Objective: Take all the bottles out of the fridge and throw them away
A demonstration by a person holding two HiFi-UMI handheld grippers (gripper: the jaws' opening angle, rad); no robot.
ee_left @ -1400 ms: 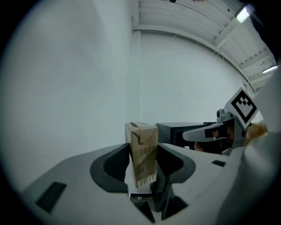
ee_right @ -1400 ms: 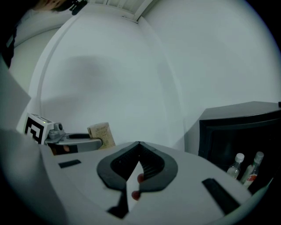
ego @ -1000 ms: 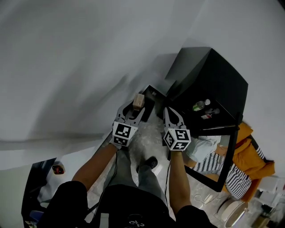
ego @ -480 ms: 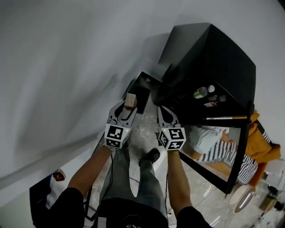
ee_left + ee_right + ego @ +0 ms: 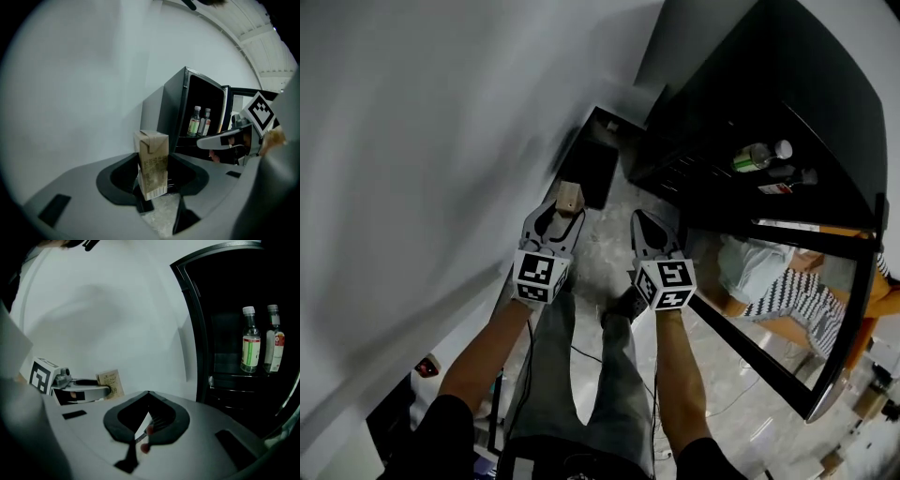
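Two bottles stand on a shelf in the open black fridge (image 5: 787, 84): a green-labelled one (image 5: 757, 156) and a red-labelled one (image 5: 789, 176). The right gripper view shows them upright side by side, green-labelled bottle (image 5: 250, 340) left of the red-labelled bottle (image 5: 273, 339). My left gripper (image 5: 560, 208) is shut on a small brown drink carton (image 5: 570, 197), which stands upright between the jaws as the carton (image 5: 152, 164). My right gripper (image 5: 643, 217) is shut and holds nothing, its jaws meeting at the right gripper (image 5: 148, 393). Both grippers hang low over the floor, left of the fridge.
A black box-shaped bin (image 5: 592, 164) stands on the floor against the white wall, just beyond the carton. The fridge's glass door (image 5: 811, 309) swings open to my right and reflects a person. My legs and a shoe (image 5: 623, 305) are below the grippers.
Both grippers have sunk toward the floor, the carton still in the left one. The head view has tilted, so the fridge and bin now sit higher in the picture.
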